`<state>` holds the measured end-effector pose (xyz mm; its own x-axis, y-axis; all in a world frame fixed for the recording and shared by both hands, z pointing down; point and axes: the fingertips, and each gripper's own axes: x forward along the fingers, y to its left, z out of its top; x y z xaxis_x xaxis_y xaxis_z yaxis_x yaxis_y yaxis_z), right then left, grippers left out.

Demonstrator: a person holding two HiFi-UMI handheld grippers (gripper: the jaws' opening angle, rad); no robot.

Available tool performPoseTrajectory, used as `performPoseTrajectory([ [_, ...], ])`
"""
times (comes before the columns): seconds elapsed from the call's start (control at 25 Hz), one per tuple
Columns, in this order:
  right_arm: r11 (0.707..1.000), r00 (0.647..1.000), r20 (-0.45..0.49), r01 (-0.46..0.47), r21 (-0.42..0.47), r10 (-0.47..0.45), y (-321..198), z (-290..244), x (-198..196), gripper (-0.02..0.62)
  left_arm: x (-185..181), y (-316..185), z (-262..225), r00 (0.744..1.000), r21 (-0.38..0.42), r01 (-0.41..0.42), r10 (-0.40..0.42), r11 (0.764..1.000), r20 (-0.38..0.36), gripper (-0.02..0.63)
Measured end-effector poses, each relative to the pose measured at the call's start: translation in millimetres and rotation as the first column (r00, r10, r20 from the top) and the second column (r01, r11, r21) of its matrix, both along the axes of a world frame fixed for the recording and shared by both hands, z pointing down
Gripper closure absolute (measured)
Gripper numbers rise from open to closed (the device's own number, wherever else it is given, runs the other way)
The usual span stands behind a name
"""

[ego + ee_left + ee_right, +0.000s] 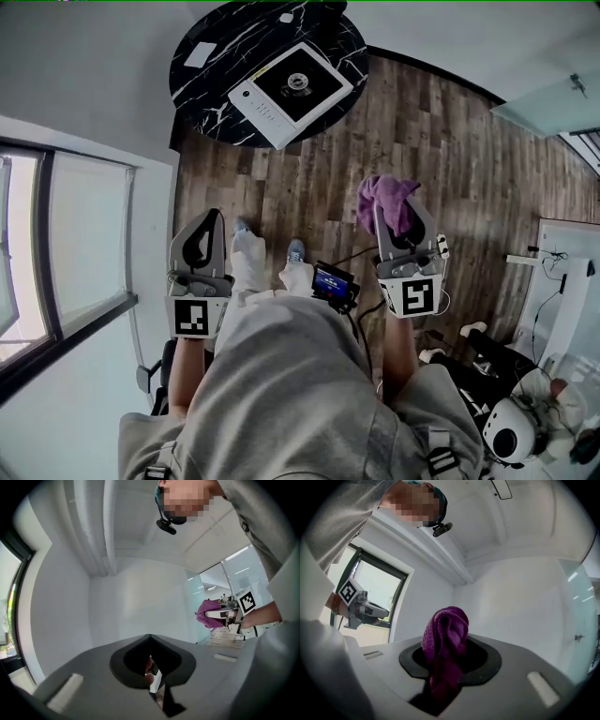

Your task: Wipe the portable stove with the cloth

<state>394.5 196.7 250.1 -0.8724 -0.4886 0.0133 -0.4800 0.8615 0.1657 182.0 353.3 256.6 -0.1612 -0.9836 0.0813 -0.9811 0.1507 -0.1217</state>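
The portable stove (296,89), white with a black top and a round burner, lies on a round black marble table (211,84) at the top of the head view, well ahead of both grippers. My right gripper (397,208) is shut on a bunched purple cloth (386,199), which sticks out past its jaws; the cloth (445,641) fills the right gripper view. My left gripper (210,223) is shut and holds nothing, its jaws meeting in a point (149,637). Both grippers are held level above the wooden floor, short of the table. The left gripper view also shows the right gripper (224,614).
A white card (200,54) and a small white object (286,17) also lie on the table. A tall window (56,244) runs along the left wall. White furniture (562,272) and seated gear (511,427) are at the right. My feet (267,253) stand on the wooden floor.
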Motion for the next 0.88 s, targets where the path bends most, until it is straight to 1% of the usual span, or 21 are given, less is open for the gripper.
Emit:
performPoseTrajectory([
  [0.04,1.000,1.000,-0.007,-0.015,0.000,0.015,-2.7,1.5,-3.6,0.459,-5.4,-5.6,3.2,1.000,-0.002,-0.020,0.020,1.000,-0.004,0.612],
  [0.16,0.998,0.998,-0.027,-0.062,0.002,0.062,-14.4,5.7,-19.6,0.459,-28.4,-30.1,6.7,0.997,0.045,-0.068,0.069,0.997,-0.024,0.612],
  [0.24,0.995,0.994,-0.034,-0.101,0.009,0.102,-25.0,5.2,-33.5,0.459,-44.5,-50.6,9.2,0.993,0.066,-0.115,0.117,0.991,-0.033,0.612],
  [0.28,0.993,0.992,-0.038,-0.122,0.009,0.122,-30.1,4.5,-41.1,0.459,-52.1,-60.7,11.3,0.989,0.060,-0.142,0.145,0.988,-0.036,0.612],
  [0.36,0.989,0.987,-0.057,-0.149,-0.001,0.149,-37.9,5.8,-59.0,0.459,-66.0,-80.3,16.6,0.977,0.011,-0.213,0.213,0.977,-0.029,0.612],
  [0.48,0.985,0.981,-0.102,-0.170,-0.022,0.167,-45.9,12.4,-91.6,0.459,-90.0,-107.9,21.5,0.949,-0.038,-0.314,0.315,0.949,0.006,0.612],
  [0.52,0.983,0.978,-0.108,-0.182,-0.033,0.178,-48.1,13.9,-100.1,0.459,-97.0,-115.4,25.1,0.939,-0.056,-0.342,0.343,0.938,0.000,0.612],
  [0.68,0.965,0.964,-0.123,-0.248,-0.087,0.236,-55.7,26.8,-121.1,0.457,-121.7,-142.4,47.2,0.895,-0.112,-0.446,0.441,0.888,-0.070,0.612],
  [0.76,0.957,0.954,-0.159,-0.271,-0.105,0.253,-64.2,42.8,-128.5,0.457,-134.0,-159.1,63.5,0.877,-0.136,-0.480,0.475,0.866,-0.075,0.612],
  [0.88,0.952,0.947,-0.201,-0.278,-0.131,0.249,-86.0,71.5,-136.0,0.457,-145.4,-185.8,93.1,0.852,-0.181,-0.523,0.519,0.833,-0.072,0.612],
])
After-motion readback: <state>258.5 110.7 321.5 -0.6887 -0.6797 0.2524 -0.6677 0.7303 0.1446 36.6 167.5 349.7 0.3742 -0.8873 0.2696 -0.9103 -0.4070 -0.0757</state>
